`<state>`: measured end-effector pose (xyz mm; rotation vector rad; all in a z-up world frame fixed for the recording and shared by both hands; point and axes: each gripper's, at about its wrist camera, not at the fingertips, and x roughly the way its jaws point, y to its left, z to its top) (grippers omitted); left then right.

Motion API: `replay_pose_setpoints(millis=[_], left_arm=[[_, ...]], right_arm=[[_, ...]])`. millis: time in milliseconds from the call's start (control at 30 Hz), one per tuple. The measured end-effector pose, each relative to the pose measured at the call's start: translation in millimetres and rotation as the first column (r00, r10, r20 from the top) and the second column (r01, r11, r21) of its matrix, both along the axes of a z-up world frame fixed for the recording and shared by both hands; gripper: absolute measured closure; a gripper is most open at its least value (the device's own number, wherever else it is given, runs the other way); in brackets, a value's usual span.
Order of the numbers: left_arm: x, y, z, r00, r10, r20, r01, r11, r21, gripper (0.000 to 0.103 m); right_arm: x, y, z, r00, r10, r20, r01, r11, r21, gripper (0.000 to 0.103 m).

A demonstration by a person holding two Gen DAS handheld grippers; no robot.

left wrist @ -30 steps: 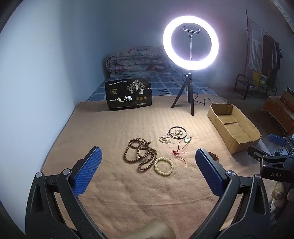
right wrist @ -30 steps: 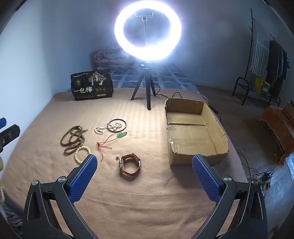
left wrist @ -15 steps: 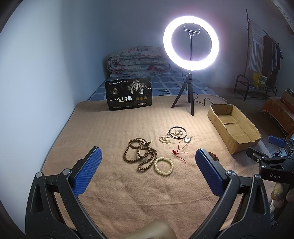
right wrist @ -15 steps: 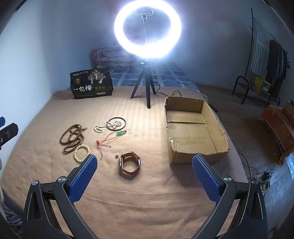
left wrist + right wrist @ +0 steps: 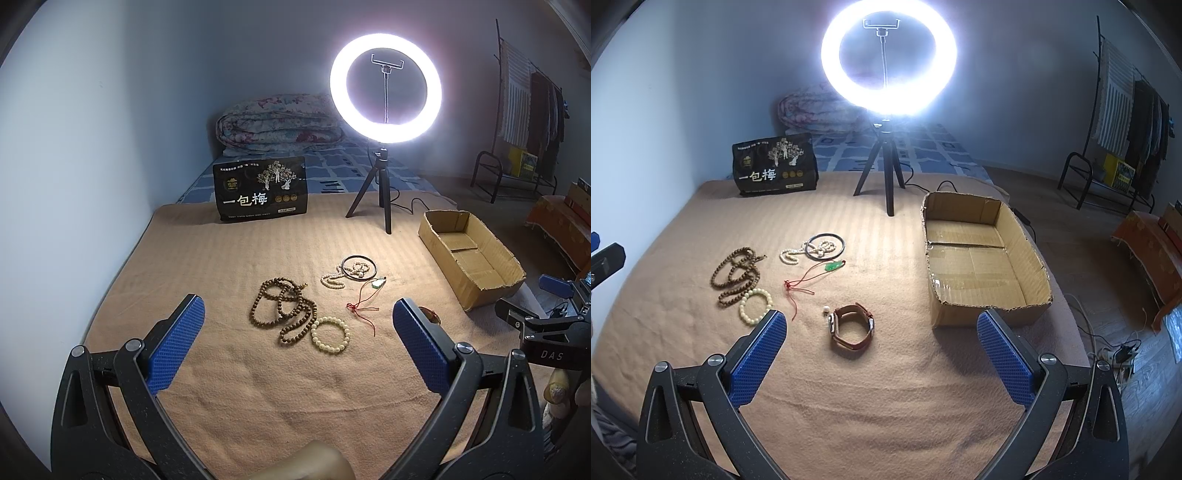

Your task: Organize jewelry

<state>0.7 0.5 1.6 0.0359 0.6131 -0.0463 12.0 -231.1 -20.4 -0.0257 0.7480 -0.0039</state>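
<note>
Tan ribbed blanket (image 5: 886, 406) covered the near part of the bed and carried every item listed here.

Ring light (image 5: 888, 55), lit, on a black tripod (image 5: 882, 162); stood at the far middle of the blanket.

Cardboard box (image 5: 1030, 266), open-topped and shallow; lay at the right, well apart from the jewelry, with nothing inside.

Black printed pouch (image 5: 774, 168); stood upright at the far left edge of the blanket, with a rolled floral quilt (image 5: 277, 123) behind it on the bed.

Left gripper (image 5: 295, 343), blue pads; jaws spread wide and holding nothing, hovering above the near blanket with the bead pieces seen between them.

Right gripper (image 5: 882, 354), blue pads; jaws likewise spread and empty, above the near blanket, the watch just beyond them.

Brown wooden bead strand (image 5: 737, 275), looped in several coils; left of the group.

Brown leather-strap watch (image 5: 851, 328), buckled into a loop, resting on its edge; nearest piece, right of the others.

Red cord (image 5: 803, 284) with a green pendant (image 5: 834, 266); lay in the middle of the group, pendant at its far right end.

Black bangle (image 5: 826, 246); far side of the group, overlapping a small string of pale beads (image 5: 798, 253).

Cream bead bracelet (image 5: 755, 305); touching the near end of the wooden strand.

Small white bead (image 5: 825, 309); loose, just left of the watch.
</note>
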Motion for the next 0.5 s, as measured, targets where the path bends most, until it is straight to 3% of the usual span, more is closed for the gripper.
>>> replay_pose_setpoints(millis=[500], left_arm=[[-0.6,0.6,-0.4,1.000,0.000,0.001,0.000,1.000,0.000,0.000]], right_arm=[[-0.4,1.3,-2.8,1.000,0.006,-0.008,-0.006,1.000,-0.003,0.000]])
